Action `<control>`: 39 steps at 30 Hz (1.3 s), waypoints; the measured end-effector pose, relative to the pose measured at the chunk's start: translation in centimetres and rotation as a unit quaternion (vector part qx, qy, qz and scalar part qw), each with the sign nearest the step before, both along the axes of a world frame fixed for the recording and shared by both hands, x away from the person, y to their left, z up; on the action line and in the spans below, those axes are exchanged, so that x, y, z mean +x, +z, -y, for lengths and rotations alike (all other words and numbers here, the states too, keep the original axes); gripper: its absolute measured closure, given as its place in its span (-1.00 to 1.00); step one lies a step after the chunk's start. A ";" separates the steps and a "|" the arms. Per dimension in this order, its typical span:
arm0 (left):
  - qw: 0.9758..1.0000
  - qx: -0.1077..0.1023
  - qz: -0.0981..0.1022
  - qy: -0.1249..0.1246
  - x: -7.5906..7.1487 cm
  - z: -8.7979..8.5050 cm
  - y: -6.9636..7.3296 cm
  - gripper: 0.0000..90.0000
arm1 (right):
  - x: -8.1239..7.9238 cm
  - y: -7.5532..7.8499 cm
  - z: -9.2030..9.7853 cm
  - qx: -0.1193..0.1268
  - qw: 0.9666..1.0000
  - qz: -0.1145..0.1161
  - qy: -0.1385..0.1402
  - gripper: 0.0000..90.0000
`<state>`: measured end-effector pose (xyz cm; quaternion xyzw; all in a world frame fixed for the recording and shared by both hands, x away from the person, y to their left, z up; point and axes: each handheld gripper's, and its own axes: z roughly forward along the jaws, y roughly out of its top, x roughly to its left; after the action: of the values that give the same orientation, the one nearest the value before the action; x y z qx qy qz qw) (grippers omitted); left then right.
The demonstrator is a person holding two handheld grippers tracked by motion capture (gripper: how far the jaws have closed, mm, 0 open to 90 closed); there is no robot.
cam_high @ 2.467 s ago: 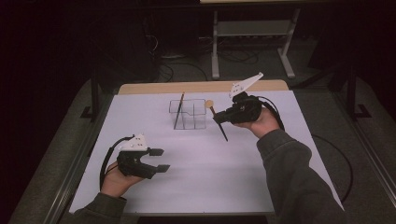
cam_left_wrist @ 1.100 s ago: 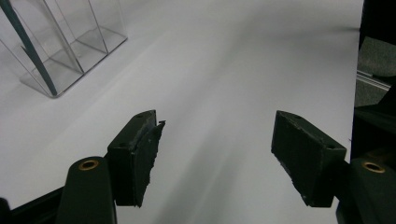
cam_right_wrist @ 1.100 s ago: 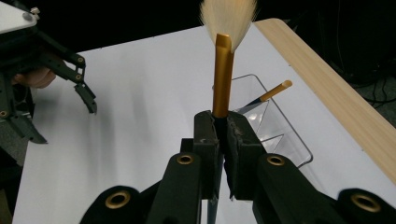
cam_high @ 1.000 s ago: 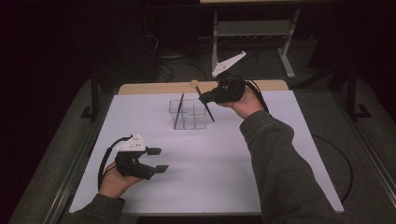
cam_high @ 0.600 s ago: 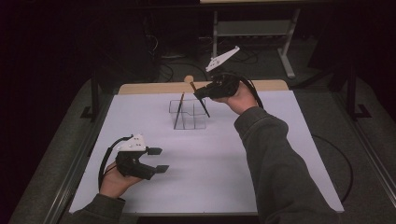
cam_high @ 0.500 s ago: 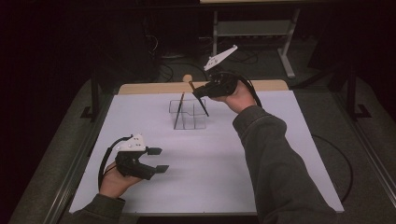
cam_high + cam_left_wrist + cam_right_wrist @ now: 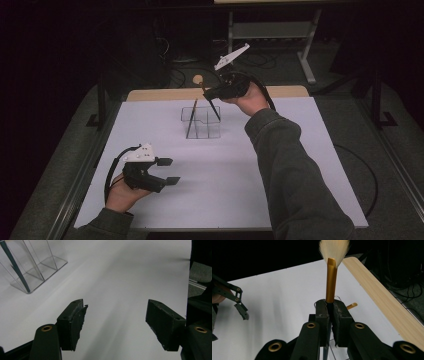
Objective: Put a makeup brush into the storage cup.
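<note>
**Brush held over the clear organiser, ready to be lowered in**

The right gripper (image 7: pixel 212 93) sits just above the middle of the high view, its two black jaws pressed tight on the dark handle of a slim make-up brush with a gold ferrule and pale, fluffy bristles (image 7: pixel 331 280). In the right gripper view the ferrule rises straight out of the pinched jaws toward the top centre of the frame, bristles fanned at the top edge. From above, the brush tilts: bristle head at upper left, handle tip pointing down and right, over the back of the clear plastic organiser with square compartments (image 7: pixel 202 121) near the picture's centre. Whether the tip has entered a compartment I cannot tell.

A second thin dark stick with a gold end (image 7: pixel 192 118) leans in the organiser's left side.

The left gripper (image 7: pixel 169 171) rests in the lower left of the high view, jaws spread with nothing between them, well apart from the organiser on the white table sheet (image 7: pixel 280 165).

To finish well, I would judge it best to bring the handle nearer upright, centre the tip over a free compartment, lower until it bears on the floor, then release gently so the light organiser does not tip or slide.
</note>
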<state>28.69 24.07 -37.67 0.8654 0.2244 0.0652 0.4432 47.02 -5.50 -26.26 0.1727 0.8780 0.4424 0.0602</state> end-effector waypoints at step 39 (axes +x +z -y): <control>1.000 0.003 0.001 0.004 -0.1 -0.3 -0.1 -0.36 | 3.4 -1.7 -1.7 0.018 0.999 -0.008 -0.038 0.84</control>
<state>28.57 24.32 -37.72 0.8659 0.2273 0.0688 0.4403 50.46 -3.80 -27.97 0.2105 0.8632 0.4540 0.0665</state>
